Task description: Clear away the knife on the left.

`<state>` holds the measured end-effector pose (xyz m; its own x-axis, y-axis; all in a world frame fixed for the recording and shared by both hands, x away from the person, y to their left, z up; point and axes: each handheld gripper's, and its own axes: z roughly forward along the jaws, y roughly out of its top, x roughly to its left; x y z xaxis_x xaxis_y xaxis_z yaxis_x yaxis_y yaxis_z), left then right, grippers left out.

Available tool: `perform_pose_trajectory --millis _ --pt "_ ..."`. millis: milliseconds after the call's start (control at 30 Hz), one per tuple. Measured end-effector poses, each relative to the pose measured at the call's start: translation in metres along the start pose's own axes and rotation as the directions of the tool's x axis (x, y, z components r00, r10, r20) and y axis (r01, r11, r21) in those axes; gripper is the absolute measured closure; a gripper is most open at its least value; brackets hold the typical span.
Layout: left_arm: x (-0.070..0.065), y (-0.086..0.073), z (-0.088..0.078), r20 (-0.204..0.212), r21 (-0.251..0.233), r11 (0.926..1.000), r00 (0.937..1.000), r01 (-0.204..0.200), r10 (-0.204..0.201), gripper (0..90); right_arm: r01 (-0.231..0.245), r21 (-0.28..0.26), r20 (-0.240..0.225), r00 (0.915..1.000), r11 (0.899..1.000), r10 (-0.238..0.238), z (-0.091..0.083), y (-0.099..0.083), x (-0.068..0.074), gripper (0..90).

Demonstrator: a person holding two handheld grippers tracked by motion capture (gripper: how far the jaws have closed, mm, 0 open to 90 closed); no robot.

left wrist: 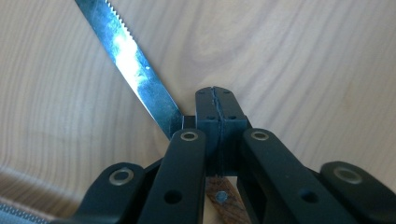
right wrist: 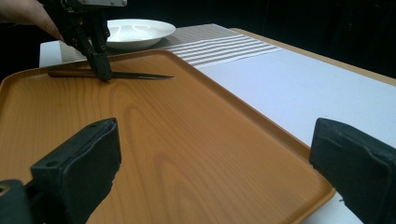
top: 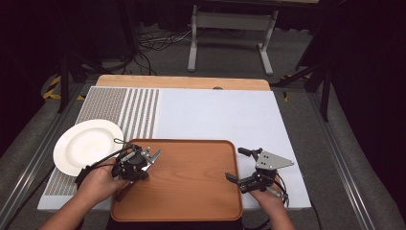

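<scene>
On the wooden tray (top: 191, 191), near its left edge, left gripper (left wrist: 215, 100) is clamped on a steak knife (right wrist: 112, 74), jaws pressed together just where blade meets the dark wooden handle. Knife lies flat on the tray, serrated blade pointing away across the grain. Right gripper (top: 238, 165) hovers at the tray's right rim, jaws spread wide, holding nothing.

Risks, as judged from this:
- Grip sits close to the blade root, well off the knife's middle; on a lift the knife may pivot in the jaws and droop or swing.
- Smooth metal between hard jaws: likely to slip if tilted.
- Point may drag and score the tray if the lift is shallow.
- White plate (top: 86, 143) sits just left of the tray; a swinging blade could strike it.

Surface: tray rests on a white sheet (top: 215, 115) over a wood-edged table (top: 182, 82), with a striped woven placemat (top: 119, 108) under the plate.

Room: dark surrounds, grey carpet, loose cables on the floor (top: 153, 43), a grey-legged stand (top: 230, 28) beyond the table.
</scene>
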<state>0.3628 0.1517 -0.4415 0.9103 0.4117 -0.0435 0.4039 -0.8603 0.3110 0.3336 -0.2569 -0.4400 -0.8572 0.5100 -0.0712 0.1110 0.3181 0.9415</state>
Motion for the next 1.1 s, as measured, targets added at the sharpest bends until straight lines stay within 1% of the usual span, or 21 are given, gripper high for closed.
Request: perform_pose_trajectory --millis 200,267,333,400,600,700,933,967,1067,1100 --pt "0.008 -0.003 -0.001 -0.01 -0.009 0.9994 0.9994 0.033 -0.033 90.0 0.0 0.001 0.002 1.0 1.0 0.0 0.0 0.0 0.0 3.0" --pt "0.009 -0.003 -0.001 -0.009 -0.012 0.9993 0.9993 0.035 -0.035 90.0 0.001 0.002 0.001 1.0 1.0 -0.001 0.0 0.0 0.0 3.0" --pt "0.011 -0.004 -0.001 -0.017 -0.017 0.9989 0.9989 0.044 -0.044 90.0 0.0 0.002 0.001 1.0 1.0 0.0 0.0 0.0 0.0 3.0" --pt "0.013 -0.005 -0.001 -0.017 -0.02 0.9982 0.9982 0.057 -0.058 90.0 -0.001 0.003 0.002 1.0 1.0 0.001 0.0 0.0 0.0 3.0" --pt "0.018 -0.008 -0.002 -0.023 -0.028 0.9965 0.9965 0.079 -0.08 90.0 0.0 0.003 0.002 1.0 1.0 0.0 0.0 -0.001 0.0 3.0" --pt "0.019 -0.009 -0.002 -0.027 -0.027 0.9952 0.9951 0.094 -0.094 90.0 -0.001 0.004 0.001 1.0 1.0 0.001 0.001 -0.001 0.0 3.0" --pt "0.02 -0.011 -0.003 -0.026 -0.027 0.994 0.9939 0.106 -0.107 90.0 0.0 0.008 -0.001 1.0 1.0 0.0 0.001 -0.001 0.0 3.0" --pt "0.021 -0.011 -0.003 -0.031 -0.027 0.9938 0.9936 0.107 -0.108 90.0 -0.001 0.008 -0.001 1.0 1.0 0.001 0.001 -0.001 0.0 3.0" --pt "0.022 -0.014 -0.004 -0.028 -0.029 0.9907 0.9906 0.133 -0.134 90.0 -0.001 0.007 -0.001 1.0 1.0 0.001 0.001 -0.001 0.0 3.1" --pt "0.023 -0.015 -0.004 -0.03 -0.033 0.9907 0.9907 0.132 -0.133 90.0 -0.001 0.008 -0.001 1.0 1.0 0.001 0.001 -0.001 0.0 3.1"
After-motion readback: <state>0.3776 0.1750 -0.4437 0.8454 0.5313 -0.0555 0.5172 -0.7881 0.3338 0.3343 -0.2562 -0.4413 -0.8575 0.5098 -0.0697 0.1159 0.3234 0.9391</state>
